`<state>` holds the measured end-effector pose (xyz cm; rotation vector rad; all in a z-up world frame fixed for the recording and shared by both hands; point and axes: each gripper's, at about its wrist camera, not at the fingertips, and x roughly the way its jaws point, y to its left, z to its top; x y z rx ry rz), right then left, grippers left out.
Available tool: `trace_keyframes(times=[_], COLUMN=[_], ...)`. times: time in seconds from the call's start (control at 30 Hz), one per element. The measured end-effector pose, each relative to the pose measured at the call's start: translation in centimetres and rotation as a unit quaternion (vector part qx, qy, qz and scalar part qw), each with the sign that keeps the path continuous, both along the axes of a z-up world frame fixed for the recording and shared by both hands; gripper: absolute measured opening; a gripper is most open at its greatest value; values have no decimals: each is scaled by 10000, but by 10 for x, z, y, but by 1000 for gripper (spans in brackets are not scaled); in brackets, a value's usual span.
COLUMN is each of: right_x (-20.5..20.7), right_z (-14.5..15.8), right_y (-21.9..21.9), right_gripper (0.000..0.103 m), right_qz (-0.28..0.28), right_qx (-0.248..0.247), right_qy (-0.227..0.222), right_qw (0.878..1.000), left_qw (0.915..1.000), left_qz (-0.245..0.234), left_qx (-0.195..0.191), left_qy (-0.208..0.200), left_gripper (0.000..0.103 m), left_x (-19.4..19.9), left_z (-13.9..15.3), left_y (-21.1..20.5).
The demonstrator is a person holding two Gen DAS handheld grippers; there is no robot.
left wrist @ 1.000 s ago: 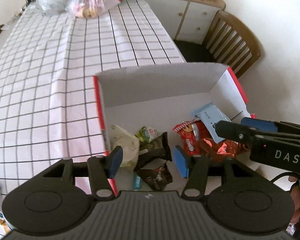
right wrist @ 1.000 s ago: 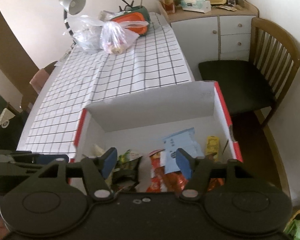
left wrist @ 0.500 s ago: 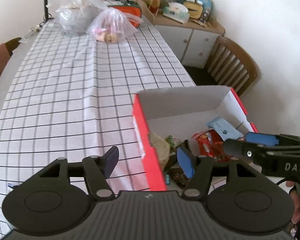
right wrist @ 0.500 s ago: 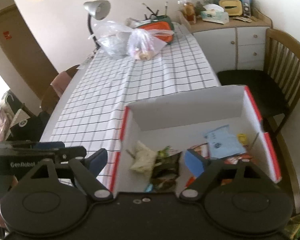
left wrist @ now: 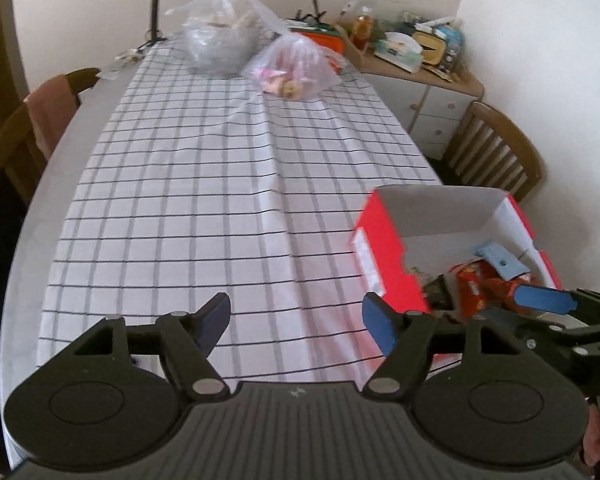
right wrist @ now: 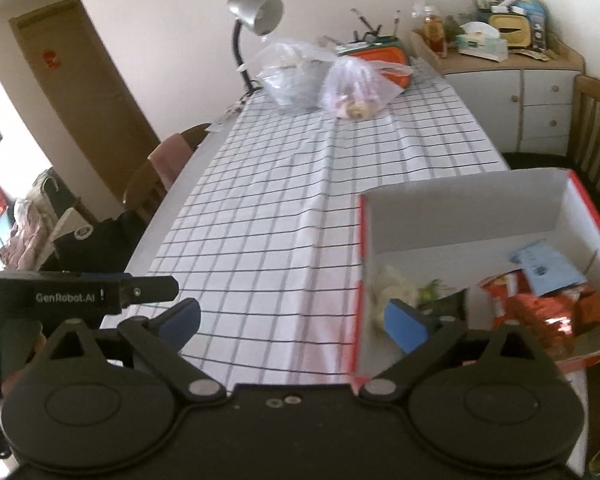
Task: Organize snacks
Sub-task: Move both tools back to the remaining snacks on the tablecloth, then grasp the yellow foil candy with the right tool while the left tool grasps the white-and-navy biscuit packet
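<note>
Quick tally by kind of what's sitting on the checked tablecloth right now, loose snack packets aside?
Clear plastic bags: 2
Red-and-white open box holding snack packets: 1
Orange container behind the bags: 1
Desk lamp at the far end: 1
Total: 5

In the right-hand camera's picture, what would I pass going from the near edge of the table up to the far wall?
Checked tablecloth → red box of snacks → pink-filled plastic bag → orange container → desk lamp.
</note>
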<state>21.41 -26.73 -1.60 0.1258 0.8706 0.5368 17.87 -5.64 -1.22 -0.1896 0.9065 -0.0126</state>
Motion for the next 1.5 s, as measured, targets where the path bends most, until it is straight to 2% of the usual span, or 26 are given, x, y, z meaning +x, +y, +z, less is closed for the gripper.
trace_keyframes(times=[0.2, 0.5, 0.73, 0.93, 1.2, 1.3, 1.5], right_x=[-19, -37, -44, -52, -58, -58, -57], right_z=[-15, -46, -70, -93, -121, -132, -142], right_y=[44, 105, 151, 192, 246, 259, 269], right_gripper=[102, 102, 102, 102, 101, 98, 93], right_qz=[164, 357, 732, 1206, 1765, 1834, 1812], right_qx=[-186, -429, -706, -1073, -1549, -1680, -1763], right_qy=[74, 452, 761, 1010, 1319, 1430, 1465], right_qw=[9997, 9974, 9919, 9817, 9631, 9579, 9563], left_qw=[9998, 9982, 9930, 9869, 9787, 9762, 9757], left_qz=[174, 367, 384, 313, 263, 262, 326], left_qx=[11, 147, 85, 60, 406, 377, 255], left_qy=[87, 452, 1110, 1581, 1996, 2118, 2152], left_gripper=[74, 74, 74, 74, 74, 74, 74], left_x=[-16, -34, -29, -21, -3, 1, 5], left_z=[-9, -35, -77, -111, -136, -144, -150], left_y=[47, 116, 153, 160, 157, 159, 163])
